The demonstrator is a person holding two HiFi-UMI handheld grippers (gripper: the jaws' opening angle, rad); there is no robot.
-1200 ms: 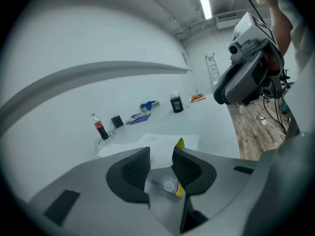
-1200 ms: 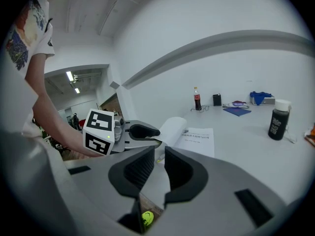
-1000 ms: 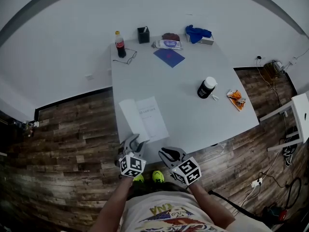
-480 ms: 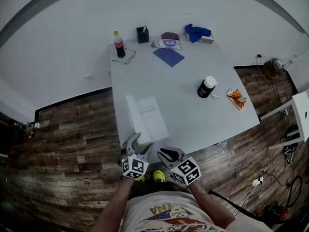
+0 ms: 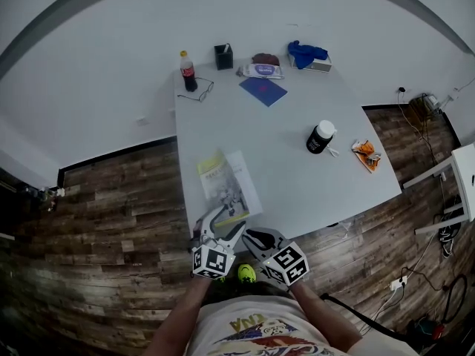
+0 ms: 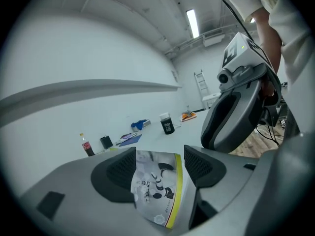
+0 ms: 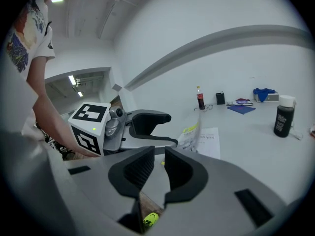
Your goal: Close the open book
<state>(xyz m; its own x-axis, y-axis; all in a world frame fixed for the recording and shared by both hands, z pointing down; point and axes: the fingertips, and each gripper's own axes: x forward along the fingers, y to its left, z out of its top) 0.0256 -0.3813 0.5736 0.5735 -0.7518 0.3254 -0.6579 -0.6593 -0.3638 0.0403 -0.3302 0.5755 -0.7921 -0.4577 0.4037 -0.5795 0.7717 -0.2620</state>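
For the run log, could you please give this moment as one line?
book: cover tilted over, not yet flat | left gripper: open, empty | right gripper: jaws slightly apart, empty

Book (image 6: 156, 191) cover print illegibly small (left edge behind fingers (image 6: 118, 173))

1 book (image 5: 228, 185), 1 bottle (image 5: 188, 70) — 1 jar (image 5: 320, 136)
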